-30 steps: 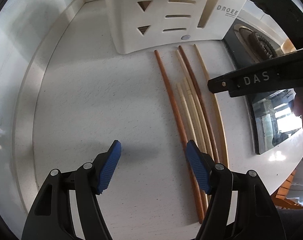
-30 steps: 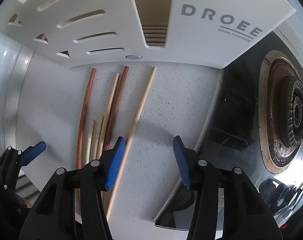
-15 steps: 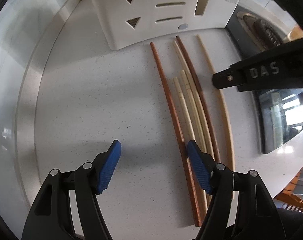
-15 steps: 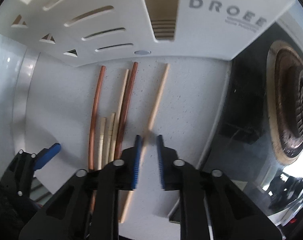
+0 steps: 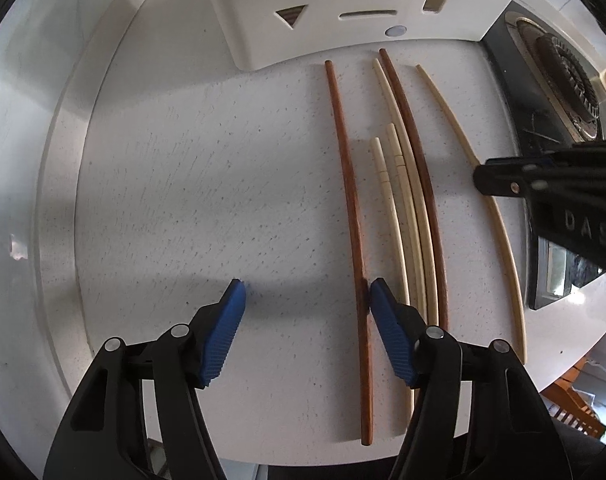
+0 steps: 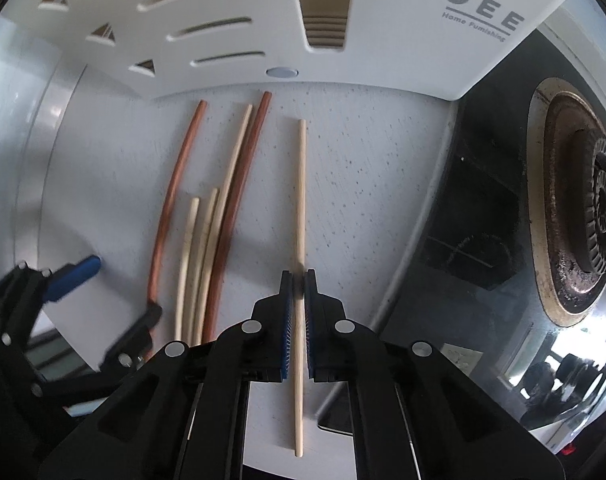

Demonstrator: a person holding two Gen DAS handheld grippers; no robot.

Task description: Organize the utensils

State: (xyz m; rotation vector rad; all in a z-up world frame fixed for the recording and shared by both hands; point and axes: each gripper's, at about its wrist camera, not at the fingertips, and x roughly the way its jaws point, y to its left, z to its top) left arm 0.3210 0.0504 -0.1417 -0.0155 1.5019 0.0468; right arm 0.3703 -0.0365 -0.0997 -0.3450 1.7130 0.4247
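Note:
Several chopsticks lie side by side on the white speckled counter (image 5: 183,200). My left gripper (image 5: 307,282) points down over them with its jaws closing. A red-brown chopstick (image 5: 349,184) runs between them, right against the right pad (image 5: 387,320), while the left pad (image 5: 231,312) stands well clear of it. My right gripper (image 6: 299,276) is shut on a light wooden chopstick (image 6: 301,184), the rightmost of the row. In the left wrist view, the right gripper (image 5: 503,184) pinches that light chopstick (image 5: 455,128). Pale chopsticks (image 5: 399,184) and a dark brown one (image 5: 411,132) lie between the two.
A white slotted utensil holder marked DROEE (image 5: 343,12) (image 6: 383,40) stands at the far end of the chopsticks. A black gas hob with a burner (image 6: 575,208) (image 5: 563,64) borders the counter on the right. A raised wall edge (image 5: 63,160) runs along the left.
My right gripper has shut on the light chopstick, which now lines up straight between its pads. My left gripper has shifted so the red-brown chopstick lies inside its right pad, jaws slightly narrower.

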